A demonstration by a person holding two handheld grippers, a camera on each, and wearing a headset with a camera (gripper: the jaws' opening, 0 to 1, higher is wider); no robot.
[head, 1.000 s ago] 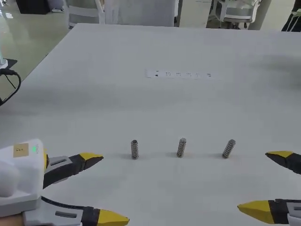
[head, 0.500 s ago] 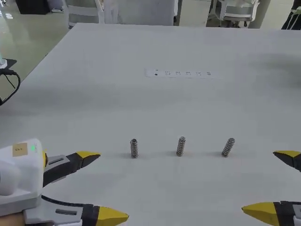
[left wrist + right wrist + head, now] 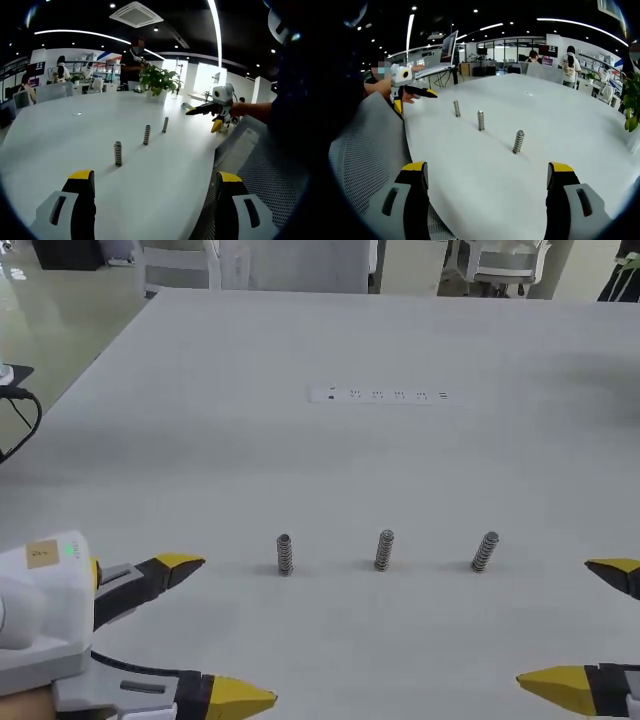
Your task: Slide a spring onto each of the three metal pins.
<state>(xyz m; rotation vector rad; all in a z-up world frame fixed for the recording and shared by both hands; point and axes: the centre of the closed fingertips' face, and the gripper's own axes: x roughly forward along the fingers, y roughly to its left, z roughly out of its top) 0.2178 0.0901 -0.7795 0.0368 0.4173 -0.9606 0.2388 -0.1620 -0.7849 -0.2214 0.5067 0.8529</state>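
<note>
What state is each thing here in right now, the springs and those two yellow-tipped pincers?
Left spring: standing upright on the table.
Middle spring: standing upright.
Right spring: standing, leaning slightly.
Left gripper: open, empty.
Right gripper: open, empty.

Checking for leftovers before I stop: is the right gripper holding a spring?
No, the right gripper stands wide open, with bare table between its jaws.
</note>
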